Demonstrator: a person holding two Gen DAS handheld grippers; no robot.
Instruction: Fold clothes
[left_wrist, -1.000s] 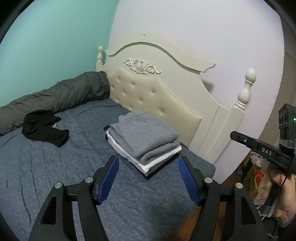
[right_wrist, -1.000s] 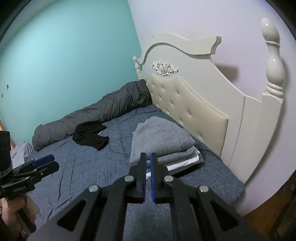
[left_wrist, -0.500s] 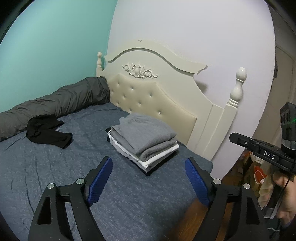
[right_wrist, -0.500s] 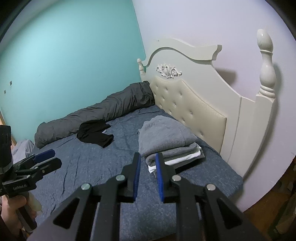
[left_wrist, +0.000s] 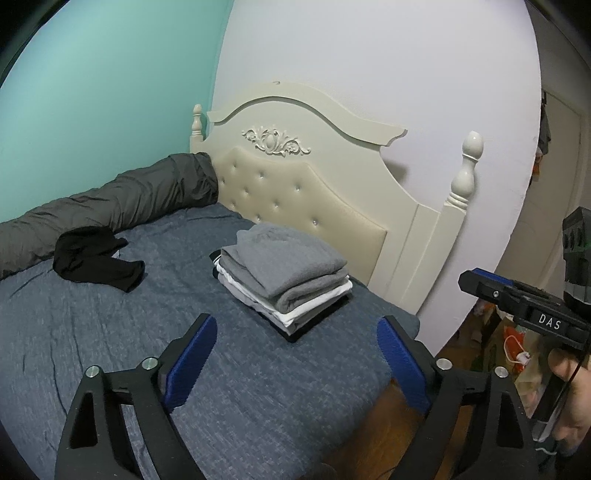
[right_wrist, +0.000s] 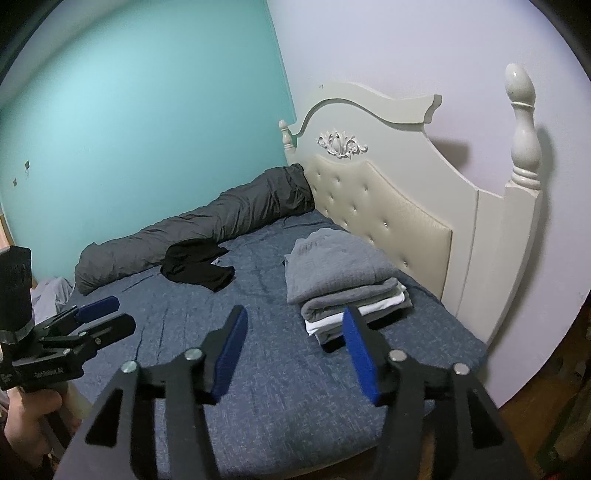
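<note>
A neat stack of folded clothes, grey on top with white layers under it, lies on the blue bed near the padded headboard. A crumpled black garment lies further left on the bed. My left gripper hovers short of the stack, its jaws opening wide with nothing between them. My right gripper also hangs in front of the stack, its jaws opening and empty. Each gripper shows at the edge of the other's view, held by a hand.
A long dark grey rolled duvet lies along the teal wall. The cream headboard and its post stand behind the stack. Wooden floor and bags lie to the right of the bed.
Both grippers have drawn back from the stack, which now looks smaller. The right gripper's jaws went from shut to spread apart. The left jaws spread wider.
</note>
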